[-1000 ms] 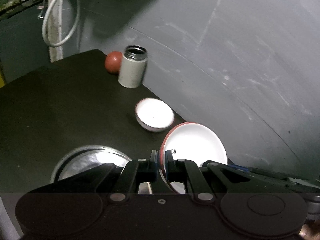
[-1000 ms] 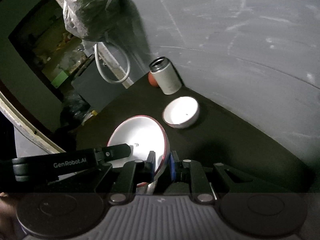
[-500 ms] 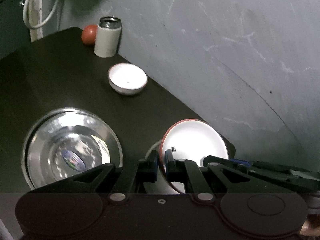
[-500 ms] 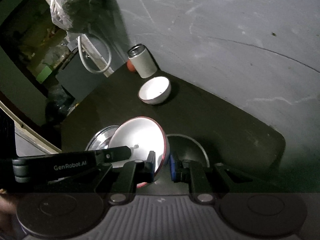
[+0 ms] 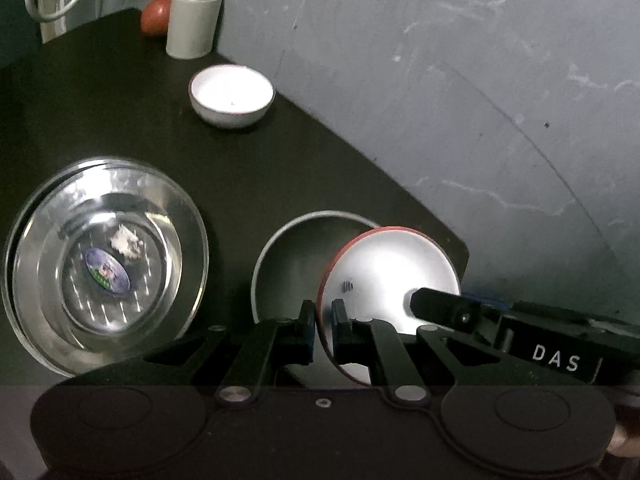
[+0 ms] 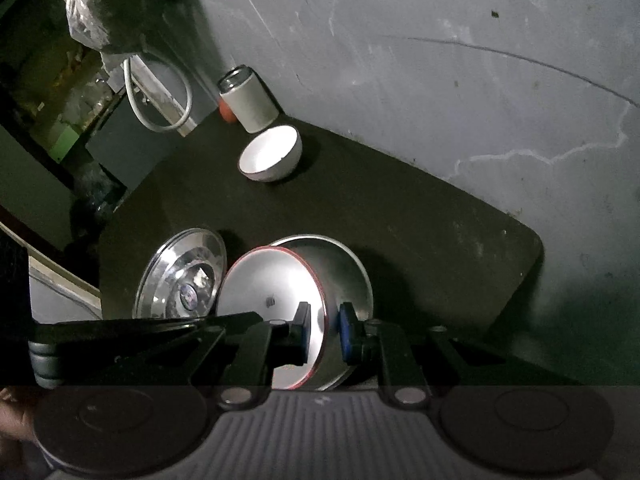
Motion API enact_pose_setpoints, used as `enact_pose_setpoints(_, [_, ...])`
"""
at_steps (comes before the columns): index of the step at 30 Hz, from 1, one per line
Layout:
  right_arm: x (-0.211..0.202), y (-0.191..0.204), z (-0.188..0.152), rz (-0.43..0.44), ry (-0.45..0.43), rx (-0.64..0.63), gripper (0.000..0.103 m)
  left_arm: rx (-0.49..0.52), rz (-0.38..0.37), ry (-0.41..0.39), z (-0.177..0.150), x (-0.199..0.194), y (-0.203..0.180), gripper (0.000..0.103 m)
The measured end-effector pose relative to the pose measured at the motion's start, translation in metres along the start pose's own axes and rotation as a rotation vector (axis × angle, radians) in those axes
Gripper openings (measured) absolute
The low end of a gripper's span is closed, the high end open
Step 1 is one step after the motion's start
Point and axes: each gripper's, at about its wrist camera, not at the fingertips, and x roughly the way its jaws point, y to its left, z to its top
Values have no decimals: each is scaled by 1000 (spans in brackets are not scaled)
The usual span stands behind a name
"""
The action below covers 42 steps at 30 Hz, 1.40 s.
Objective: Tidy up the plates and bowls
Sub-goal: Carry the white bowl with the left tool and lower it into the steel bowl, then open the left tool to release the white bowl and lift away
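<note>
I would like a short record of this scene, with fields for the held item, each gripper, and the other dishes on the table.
held item: red-rimmed white bowl, tilted, above the grey plate
left gripper: shut on the bowl's rim
right gripper: shut on the opposite rim
other dishes: steel plates stacked at left; small white bowl near the wall
also there: white cup, red ball
surface: dark table

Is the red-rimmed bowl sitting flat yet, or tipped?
Tipped: the red-rimmed bowl stands on edge, clamped by both grippers, over the grey plate.

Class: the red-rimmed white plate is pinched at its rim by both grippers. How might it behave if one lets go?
The red-rimmed plate looks rigid and glossy, so probably slippery. Held tilted on edge over the grey dish, it would likely pivot or drop, and may chip.
</note>
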Motion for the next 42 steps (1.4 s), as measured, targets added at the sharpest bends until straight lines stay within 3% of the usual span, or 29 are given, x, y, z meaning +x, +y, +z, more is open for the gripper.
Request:
enact_pose_setpoints(22, [31,-6,13,27,97,-46,17,-67,67,47,2,22,7,8])
enact_pose_setpoints(42, [37,-8,21,30,127,-70,19,-87,93,44,7,26,10,10])
